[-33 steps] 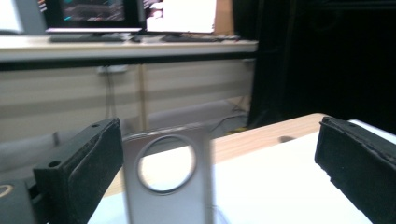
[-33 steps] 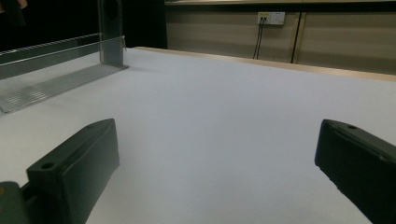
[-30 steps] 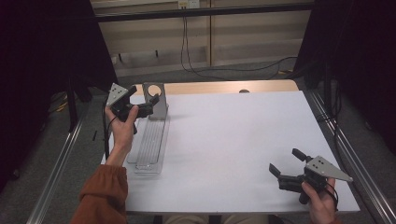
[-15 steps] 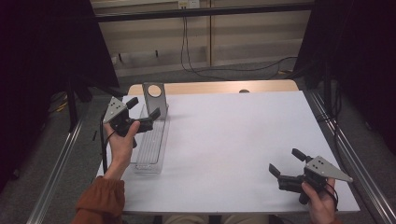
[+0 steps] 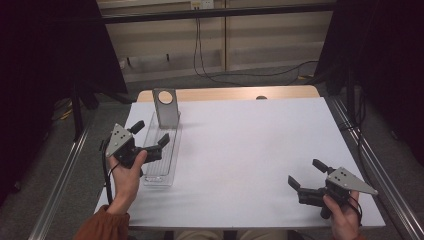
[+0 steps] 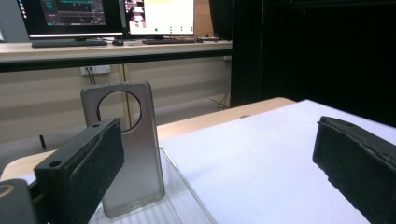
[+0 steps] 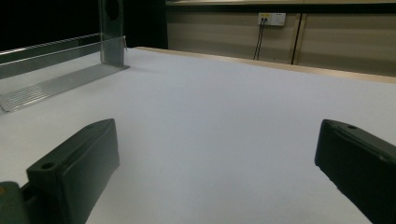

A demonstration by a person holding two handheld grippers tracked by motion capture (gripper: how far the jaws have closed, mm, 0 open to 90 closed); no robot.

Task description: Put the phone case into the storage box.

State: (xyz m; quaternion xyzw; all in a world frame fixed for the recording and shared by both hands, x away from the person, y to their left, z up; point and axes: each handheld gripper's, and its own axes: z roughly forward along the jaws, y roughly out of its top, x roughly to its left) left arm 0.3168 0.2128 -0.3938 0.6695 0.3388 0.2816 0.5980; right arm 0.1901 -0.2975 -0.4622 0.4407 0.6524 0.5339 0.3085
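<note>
A grey phone case (image 5: 165, 107) with a round cut-out stands upright at the far end of a clear ribbed tray (image 5: 161, 172) on the left of the white table. My left gripper (image 5: 151, 132) hovers open over the tray's middle, a short way in front of the case and apart from it. In the left gripper view the case (image 6: 135, 154) rises just beyond the left finger (image 6: 88, 172), and nothing lies between the jaws. My right gripper (image 5: 305, 172) is held open and empty above the table's front right corner. Its view shows the case (image 7: 112, 32) and tray (image 7: 56, 79) far off.
The white table sheet (image 5: 250, 145) is bare between the two grippers. A wooden strip (image 5: 230, 94) runs along the far edge. Metal rails (image 5: 372, 165) flank both sides of the table, with dark curtains and cables behind.
My left gripper has drawn back from the phone case toward the person along the tray. The case stays upright where it was. The right gripper has not moved.
</note>
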